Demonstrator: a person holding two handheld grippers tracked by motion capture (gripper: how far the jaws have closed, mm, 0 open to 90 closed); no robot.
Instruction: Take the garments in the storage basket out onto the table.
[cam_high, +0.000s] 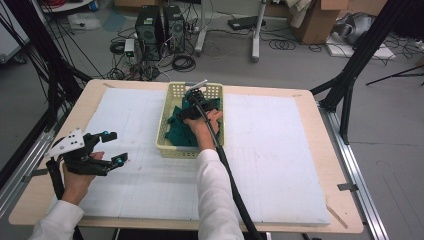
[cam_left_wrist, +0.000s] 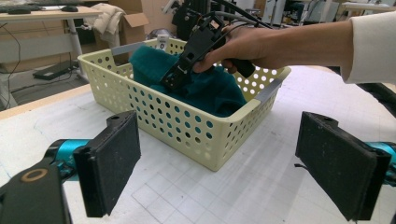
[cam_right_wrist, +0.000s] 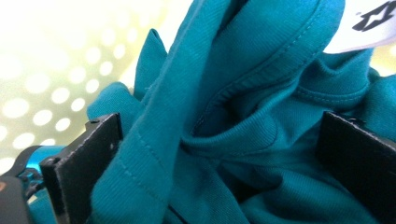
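White gridded mat (cam_high: 280, 165) covers the table (cam_high: 320, 225); nothing on it but the pale yellow perforated basket (cam_high: 167, 147) at the far centre. Teal garment (cam_high: 176, 131) lies bunched inside the basket, heaped above the rim on the side seen from the left gripper view. Right gripper (cam_high: 194, 102) is down in the basket, jaws wide and straddling a thick fold of the cloth, not yet closed on it; a white label (cam_right_wrist: 369, 23) sits near the collar seam. Left gripper (cam_high: 111, 148) hovers over the mat, well apart from the basket, jaws wide, empty. Risks, as judged: the basket is light and unheld, so if cloth snags on the perforations during a lift, the whole basket may rise or slide with it. Closing on several layers at once may bring the garment up as a tangled wad. A bite on the loose fold alone may slip out mid-lift. The trailing cable (cam_high: 235, 195) could catch the basket rim.
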